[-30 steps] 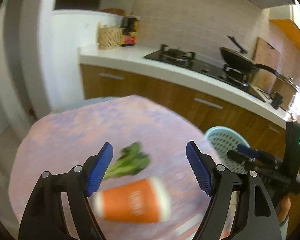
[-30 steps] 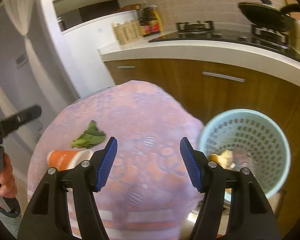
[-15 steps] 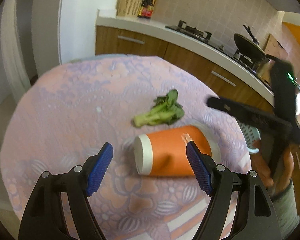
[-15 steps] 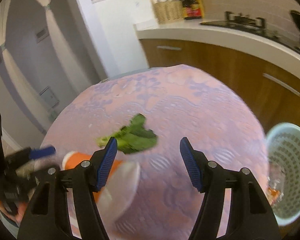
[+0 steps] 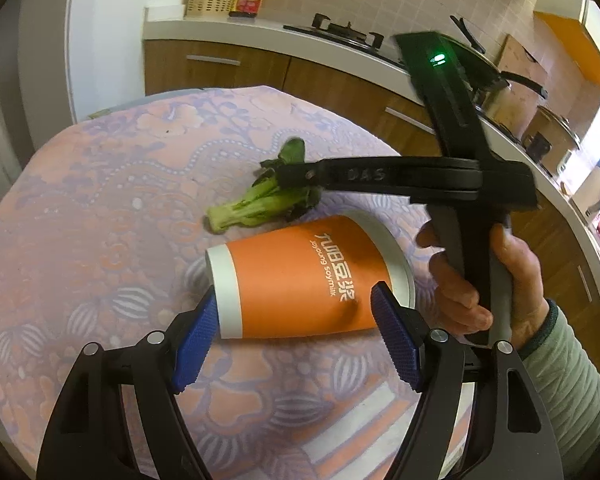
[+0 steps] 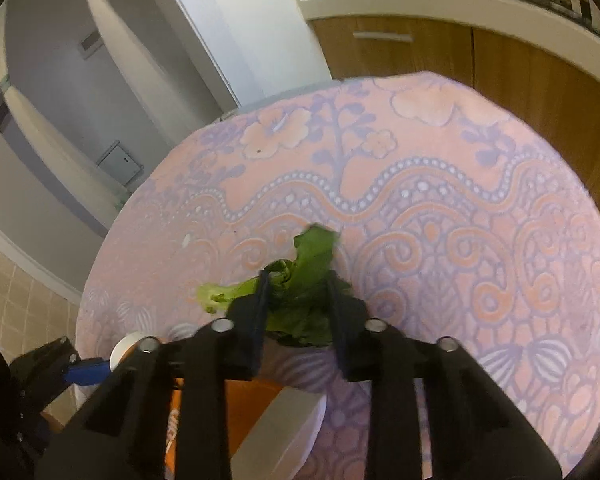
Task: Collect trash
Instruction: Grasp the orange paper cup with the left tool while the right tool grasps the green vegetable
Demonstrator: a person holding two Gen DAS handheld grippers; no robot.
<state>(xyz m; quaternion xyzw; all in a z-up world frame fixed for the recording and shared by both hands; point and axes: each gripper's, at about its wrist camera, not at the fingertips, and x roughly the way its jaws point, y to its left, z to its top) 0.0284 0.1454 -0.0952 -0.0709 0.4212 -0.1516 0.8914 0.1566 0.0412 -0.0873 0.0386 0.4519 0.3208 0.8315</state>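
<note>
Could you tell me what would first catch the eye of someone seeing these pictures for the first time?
The bright orange paper cup lying on its side on the pink and lilac patterned tablecloth, framed by the open left gripper. Just beyond it, the right gripper straddles the leafy green vegetable scrap.

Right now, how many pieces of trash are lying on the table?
2. The orange paper cup lies on its side between the left gripper fingers. The green vegetable scrap lies just behind it, with the right gripper around its leaves. The grippers may hide more.
</note>
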